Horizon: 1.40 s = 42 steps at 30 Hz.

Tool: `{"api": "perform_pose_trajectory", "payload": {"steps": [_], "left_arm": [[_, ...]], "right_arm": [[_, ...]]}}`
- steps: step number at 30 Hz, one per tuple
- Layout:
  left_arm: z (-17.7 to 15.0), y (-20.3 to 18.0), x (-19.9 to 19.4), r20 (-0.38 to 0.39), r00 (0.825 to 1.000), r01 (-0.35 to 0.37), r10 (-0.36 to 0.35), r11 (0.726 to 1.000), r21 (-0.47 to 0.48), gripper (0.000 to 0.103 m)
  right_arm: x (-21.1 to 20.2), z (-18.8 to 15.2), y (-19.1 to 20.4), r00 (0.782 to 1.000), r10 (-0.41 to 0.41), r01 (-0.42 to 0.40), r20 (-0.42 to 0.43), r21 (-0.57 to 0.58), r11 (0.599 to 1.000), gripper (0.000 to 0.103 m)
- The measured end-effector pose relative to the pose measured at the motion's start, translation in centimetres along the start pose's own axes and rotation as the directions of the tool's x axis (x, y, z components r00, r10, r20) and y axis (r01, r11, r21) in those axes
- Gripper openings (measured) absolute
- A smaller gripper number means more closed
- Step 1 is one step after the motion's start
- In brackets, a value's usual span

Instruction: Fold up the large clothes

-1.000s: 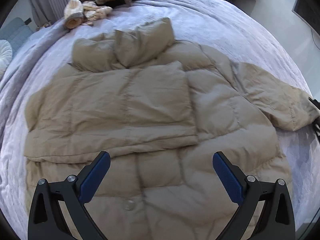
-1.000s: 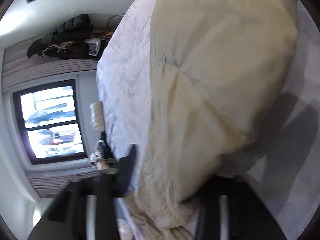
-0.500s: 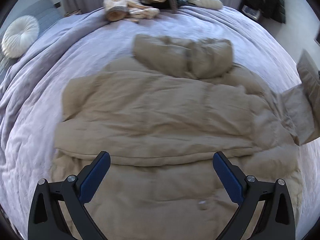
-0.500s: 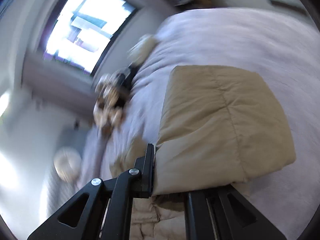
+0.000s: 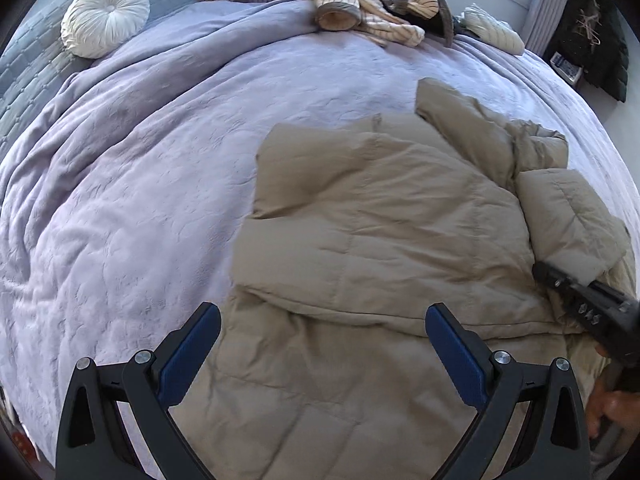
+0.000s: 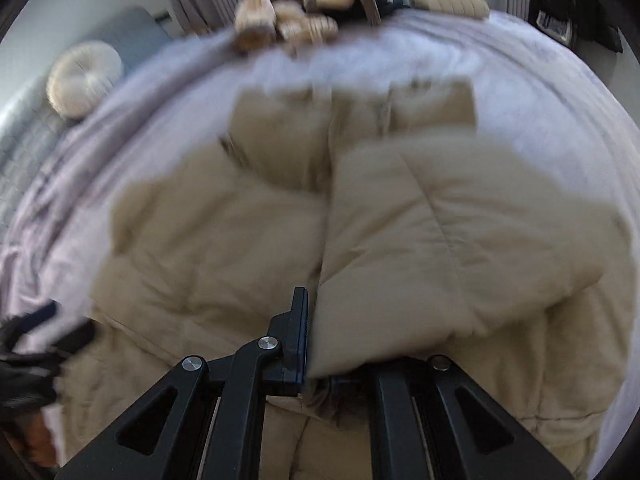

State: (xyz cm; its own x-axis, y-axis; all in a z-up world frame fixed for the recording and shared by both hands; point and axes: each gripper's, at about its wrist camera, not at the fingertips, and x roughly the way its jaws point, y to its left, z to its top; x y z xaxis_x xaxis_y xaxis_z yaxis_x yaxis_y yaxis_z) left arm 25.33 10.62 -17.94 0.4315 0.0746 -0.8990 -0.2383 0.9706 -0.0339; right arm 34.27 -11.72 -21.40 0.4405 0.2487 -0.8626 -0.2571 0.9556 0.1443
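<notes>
A beige puffer jacket (image 5: 380, 232) lies spread on the lilac bedspread (image 5: 140, 160), one sleeve folded across its body. My left gripper (image 5: 320, 344) is open and empty, hovering over the jacket's lower part. My right gripper (image 6: 320, 344) is shut on the other beige sleeve (image 6: 440, 232) and holds it over the jacket's body (image 6: 200, 248). It also shows at the right edge of the left wrist view (image 5: 580, 300), gripping the sleeve's cuff (image 5: 568, 220). The jacket's hood (image 5: 472, 136) lies at the far end.
A heap of striped and beige clothes (image 5: 372, 4) lies at the bed's far edge, next to a cream folded garment (image 5: 496, 32). A round white cushion (image 5: 106, 16) rests on a grey seat at far left. A dark coat (image 5: 600, 52) hangs at far right.
My right gripper has swung the held sleeve from beside the jacket inward over its body. The left gripper has shifted left, still open.
</notes>
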Motion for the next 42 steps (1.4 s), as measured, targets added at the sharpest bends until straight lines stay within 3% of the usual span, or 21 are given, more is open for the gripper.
{"api": "perform_pose_trajectory", "payload": {"steps": [2, 4, 5, 6, 7, 12, 17, 19, 21, 22, 24, 27, 29, 34, 35, 36, 38, 40, 42], "left_arm": [[0.0, 0.4, 0.2, -0.003, 1.000, 0.007, -0.007, 1.000, -0.008, 0.102], [-0.3, 0.7, 0.0, -0.002, 1.000, 0.016, -0.016, 1.000, -0.016, 0.102], [-0.2, 0.7, 0.1, -0.003, 1.000, 0.021, -0.021, 1.000, -0.020, 0.102], [-0.3, 0.7, -0.1, -0.002, 1.000, 0.024, -0.024, 0.999, -0.024, 0.102], [-0.2, 0.8, -0.2, 0.003, 0.999, 0.032, -0.032, 0.999, -0.029, 0.102], [0.0, 0.3, -0.5, 0.014, 0.998, 0.062, -0.062, 0.998, -0.023, 0.102], [0.4, -0.1, -0.4, 0.005, 0.994, 0.105, -0.105, 0.994, -0.020, 0.102], [0.6, -0.4, -0.2, -0.007, 0.989, 0.150, -0.150, 0.988, -0.020, 0.102], [1.0, -0.6, -0.1, -0.016, 0.978, 0.208, -0.209, 0.978, -0.028, 0.102], [1.3, -0.5, 0.0, -0.019, 0.966, 0.256, -0.257, 0.966, -0.042, 0.102], [1.8, 0.1, -0.1, -0.010, 0.940, 0.340, -0.342, 0.937, -0.080, 0.102], [2.7, 1.2, -0.1, 0.006, 0.895, 0.442, -0.446, 0.885, -0.147, 0.102], [3.3, 2.0, -0.1, 0.021, 0.864, 0.498, -0.503, 0.847, -0.186, 0.102], [4.4, 3.2, -0.2, 0.052, 0.795, 0.598, -0.605, 0.766, -0.237, 0.102], [4.6, 3.2, -0.1, 0.051, 0.777, 0.618, -0.627, 0.747, -0.245, 0.102], [4.6, 3.2, 0.1, 0.049, 0.767, 0.629, -0.640, 0.736, -0.250, 0.102], [4.7, 2.8, 0.6, 0.029, 0.743, 0.651, -0.668, 0.713, -0.262, 0.102], [4.5, 2.0, 1.7, -0.013, 0.729, 0.657, -0.685, 0.704, -0.270, 0.102], [4.2, 1.0, 2.8, -0.055, 0.729, 0.647, -0.682, 0.713, -0.271, 0.102]], "right_arm": [[0.8, -0.7, 0.3, 0.999, -0.041, 0.041, -0.018, 0.002, 0.999, 0.011], [0.5, -0.5, 0.6, 0.999, -0.040, 0.040, -0.023, 0.007, 0.999, 0.027], [0.1, -0.3, 0.5, 0.999, -0.025, 0.026, -0.026, 0.017, 1.000, 0.053], [-0.7, -0.3, 0.2, 1.000, 0.004, -0.003, -0.025, 0.038, 0.999, 0.072], [-2.1, -0.2, -0.4, 0.999, 0.054, -0.053, -0.007, 0.079, 0.995, 0.074], [-6.3, -1.4, -4.8, 0.986, 0.153, -0.165, 0.065, 0.276, 0.947, 0.074], [-6.3, -3.1, -12.8, 0.975, 0.175, -0.222, 0.137, 0.588, 0.778, 0.074], [-5.6, -3.1, -14.7, 0.967, 0.181, -0.254, 0.178, 0.655, 0.712, 0.058], [-4.8, -2.5, -15.3, 0.961, 0.193, -0.275, 0.196, 0.677, 0.683, 0.013], [-4.5, -1.9, -15.1, 0.957, 0.203, -0.291, 0.208, 0.669, 0.684, 0.011], [-4.7, -0.6, -13.7, 0.952, 0.211, -0.305, 0.223, 0.614, 0.728, 0.010], [-5.2, 2.2, -8.4, 0.946, 0.245, -0.315, 0.215, 0.414, 0.854, 0.010], [-4.9, 3.2, -4.6, 0.949, 0.259, -0.303, 0.179, 0.292, 0.907, 0.010], [-2.8, 2.8, 2.4, 0.960, 0.277, -0.280, 0.045, 0.098, 0.955, 0.014], [-2.1, 2.4, 3.8, 0.965, 0.261, -0.260, 0.000, 0.055, 0.964, 0.025], [-1.6, 2.2, 4.6, 0.966, 0.255, -0.254, -0.034, 0.031, 0.967, 0.047], [-1.3, 1.2, 5.4, 0.965, 0.251, -0.251, -0.077, 0.009, 0.968, 0.070], [-2.0, 0.0, 5.1, 0.964, 0.251, -0.252, -0.088, 0.004, 0.968, 0.070], [-3.2, -1.4, 3.4, 0.963, 0.250, -0.247, -0.098, 0.042, 0.968, 0.070]]}}
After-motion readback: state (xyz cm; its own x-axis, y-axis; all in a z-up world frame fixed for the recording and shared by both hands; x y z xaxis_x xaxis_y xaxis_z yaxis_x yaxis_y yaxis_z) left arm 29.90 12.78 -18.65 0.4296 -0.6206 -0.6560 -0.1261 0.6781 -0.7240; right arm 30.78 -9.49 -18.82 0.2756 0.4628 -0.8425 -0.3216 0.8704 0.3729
